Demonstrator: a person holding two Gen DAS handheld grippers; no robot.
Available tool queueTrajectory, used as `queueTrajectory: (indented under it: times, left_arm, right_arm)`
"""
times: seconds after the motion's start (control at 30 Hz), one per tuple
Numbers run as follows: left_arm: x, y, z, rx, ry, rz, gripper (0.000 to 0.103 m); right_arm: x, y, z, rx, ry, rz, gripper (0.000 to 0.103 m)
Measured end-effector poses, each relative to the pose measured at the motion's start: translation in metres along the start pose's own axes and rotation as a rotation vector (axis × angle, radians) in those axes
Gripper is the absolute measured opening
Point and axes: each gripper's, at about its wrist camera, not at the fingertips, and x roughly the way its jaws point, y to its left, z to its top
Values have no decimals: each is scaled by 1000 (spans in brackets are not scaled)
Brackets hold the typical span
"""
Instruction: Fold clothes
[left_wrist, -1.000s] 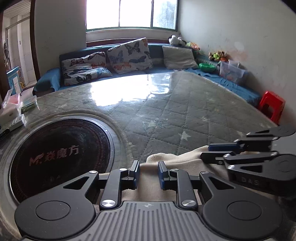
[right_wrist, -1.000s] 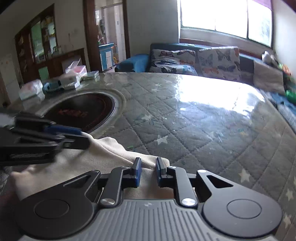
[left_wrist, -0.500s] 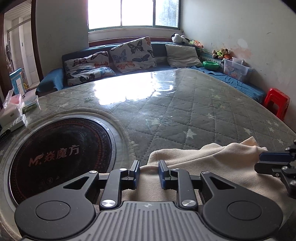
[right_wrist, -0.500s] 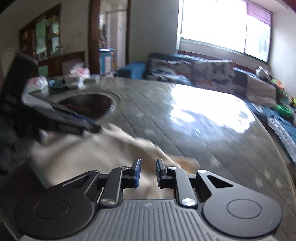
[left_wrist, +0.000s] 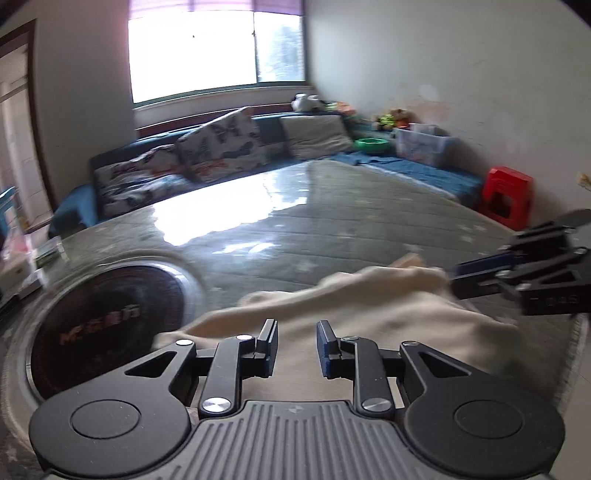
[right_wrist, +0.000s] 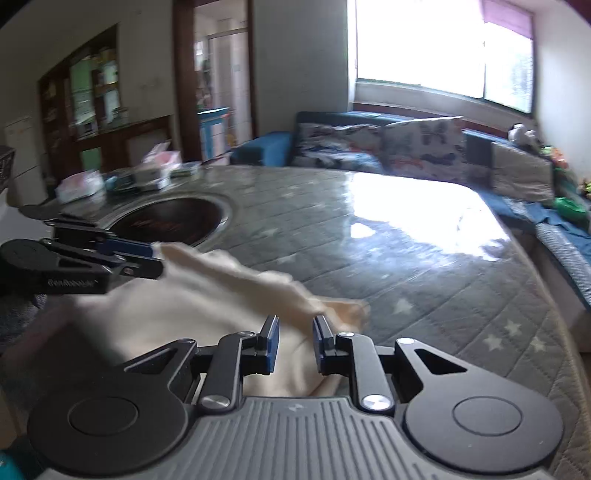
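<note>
Since a second ago we have lifted the cloth (left_wrist: 369, 306) off the table (left_wrist: 332, 229) and spread it. The left gripper (left_wrist: 295, 343) pinches its edge at 6 o'clock, jaws slightly apart; the right gripper (right_wrist: 294, 341) likewise, holding the other edge, ready for folding.

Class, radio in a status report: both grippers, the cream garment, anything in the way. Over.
Left gripper and right gripper each shut on cream garment. Garment stretched between them above quilted table. Round black hotplate beside the garment's left end.
</note>
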Motion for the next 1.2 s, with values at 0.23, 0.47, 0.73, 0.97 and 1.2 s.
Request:
queueTrajectory:
  times: [0.23,0.47,0.73,0.97,1.2]
  left_arm:
    - [19,-53,0,101,16,-131,26]
    - [28,-77,-4,122,16,-217,24]
    - [27,-85,-11,124,2,-266,22]
    - [-2,-57,-19,63,-35,-207,25]
    - [-27,19,-32,-125,-24,-23,25]
  right_arm:
    - [6,-25,11,73,31,63,18]
    - [36,-30,19,24,130,108,18]
    - [62,-38,17,48,182,84,18]
    - [52,-29,18,27,146,33,18]
    - [23,-2,19,-23,43,25,21]
